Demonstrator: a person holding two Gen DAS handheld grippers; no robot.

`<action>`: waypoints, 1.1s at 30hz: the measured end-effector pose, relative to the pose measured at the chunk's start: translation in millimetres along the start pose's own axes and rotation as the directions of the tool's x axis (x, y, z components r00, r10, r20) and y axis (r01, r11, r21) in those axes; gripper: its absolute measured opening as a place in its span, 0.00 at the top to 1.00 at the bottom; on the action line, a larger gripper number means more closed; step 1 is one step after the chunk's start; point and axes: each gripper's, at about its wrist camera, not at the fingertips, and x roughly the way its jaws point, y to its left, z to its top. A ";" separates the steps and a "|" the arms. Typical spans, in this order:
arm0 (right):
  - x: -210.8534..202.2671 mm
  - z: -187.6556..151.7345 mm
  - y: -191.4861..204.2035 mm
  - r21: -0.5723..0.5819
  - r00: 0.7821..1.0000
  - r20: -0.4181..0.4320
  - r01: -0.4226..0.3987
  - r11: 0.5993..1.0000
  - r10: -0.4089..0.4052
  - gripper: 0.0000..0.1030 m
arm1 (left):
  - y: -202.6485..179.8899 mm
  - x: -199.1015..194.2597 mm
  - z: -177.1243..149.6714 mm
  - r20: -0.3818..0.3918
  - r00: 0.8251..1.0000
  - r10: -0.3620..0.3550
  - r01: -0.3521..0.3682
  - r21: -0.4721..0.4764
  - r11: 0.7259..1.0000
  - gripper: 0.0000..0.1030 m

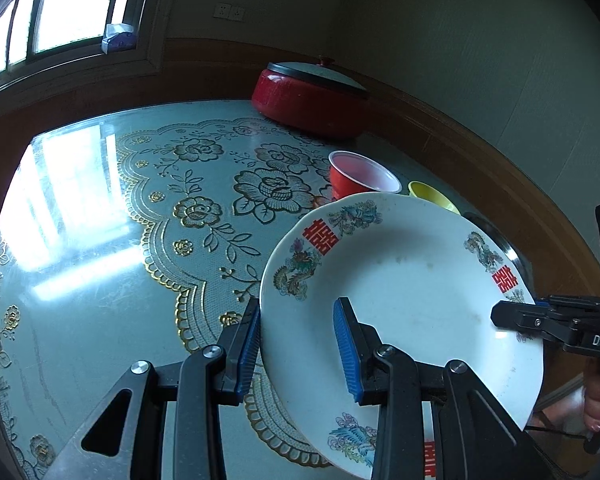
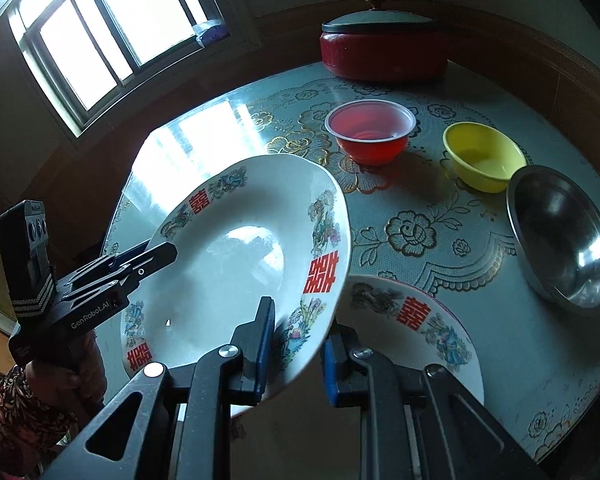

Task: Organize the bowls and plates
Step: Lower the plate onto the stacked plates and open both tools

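A white plate [image 1: 412, 292] with red characters and dragon patterns is held tilted above the table; it also shows in the right wrist view [image 2: 236, 256]. My left gripper [image 1: 296, 344] straddles its near-left rim, jaws wide with a gap on the inner side. My right gripper [image 2: 296, 344] straddles the opposite rim the same way; it appears in the left wrist view [image 1: 516, 316] at the plate's right edge. A second matching plate [image 2: 416, 320] lies on the table under the held one. A red bowl [image 2: 370, 130], a yellow bowl [image 2: 482, 156] and a steel bowl [image 2: 564, 236] stand behind.
A red lidded pot [image 2: 382, 50] stands at the table's far edge by the wall. The round table [image 1: 80, 240] has a glass top over a floral lace cloth. A window is at the upper left.
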 end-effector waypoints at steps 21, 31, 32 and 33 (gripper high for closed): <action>-43.1 -69.4 -50.8 0.191 0.998 0.006 0.065 0.979 -0.067 0.80 | -75.1 15.7 -25.5 -0.093 0.991 -0.100 0.111 0.130 0.985 0.65; -38.9 -88.9 -71.7 0.265 0.996 -0.010 0.089 0.960 -0.090 0.79 | -92.7 25.8 -34.9 -0.131 0.986 -0.098 0.119 0.164 0.979 0.65; -37.5 -90.9 -73.0 0.270 0.996 -0.013 0.090 0.959 -0.090 0.78 | -92.9 25.8 -35.8 -0.130 0.987 -0.095 0.116 0.165 0.979 0.65; -36.4 -93.0 -74.1 0.278 0.996 -0.015 0.085 0.957 -0.084 0.78 | -93.5 25.0 -36.0 -0.126 0.988 -0.091 0.112 0.171 0.979 0.65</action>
